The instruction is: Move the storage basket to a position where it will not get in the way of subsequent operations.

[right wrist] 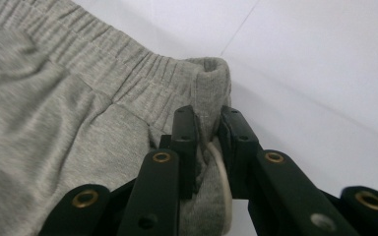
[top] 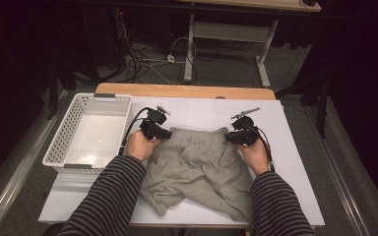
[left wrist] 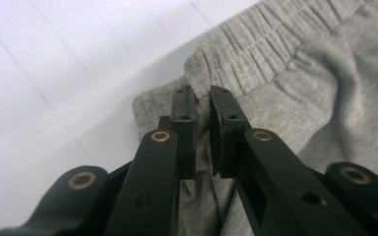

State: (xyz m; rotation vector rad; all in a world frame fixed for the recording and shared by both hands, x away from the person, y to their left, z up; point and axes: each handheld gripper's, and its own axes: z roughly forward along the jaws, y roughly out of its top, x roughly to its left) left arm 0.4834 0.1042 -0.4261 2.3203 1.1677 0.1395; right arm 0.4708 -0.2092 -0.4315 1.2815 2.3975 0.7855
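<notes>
- The grey shorts (top: 197,162) lie crumpled on the white table (top: 295,162), just right of the basket (top: 61,142), with the waistband on the far side from you.
- Your left gripper (top: 163,132) sits at the shorts' far left corner, between the basket and the cloth.
- In the left gripper view, your left gripper (left wrist: 203,105) has its jaws nearly together on the corner of the waistband (left wrist: 256,54); grey cloth fills the narrow gap between them.
- Your right gripper (top: 231,136) sits at the shorts' far right corner, well away from the basket.
- In the right gripper view, your right gripper (right wrist: 207,120) has its jaws clamped on a fold of the shorts (right wrist: 54,123) just below the waistband corner, and that corner stands up beyond the jaw tips.
- A pale cord or band edge (right wrist: 220,172) shows between the right jaws, pressed in with the cloth.
- The basket is white, with nothing visible inside, at the table's left edge.
- Both your striped sleeves (top: 113,196) reach over the near part of the shorts.
</notes>
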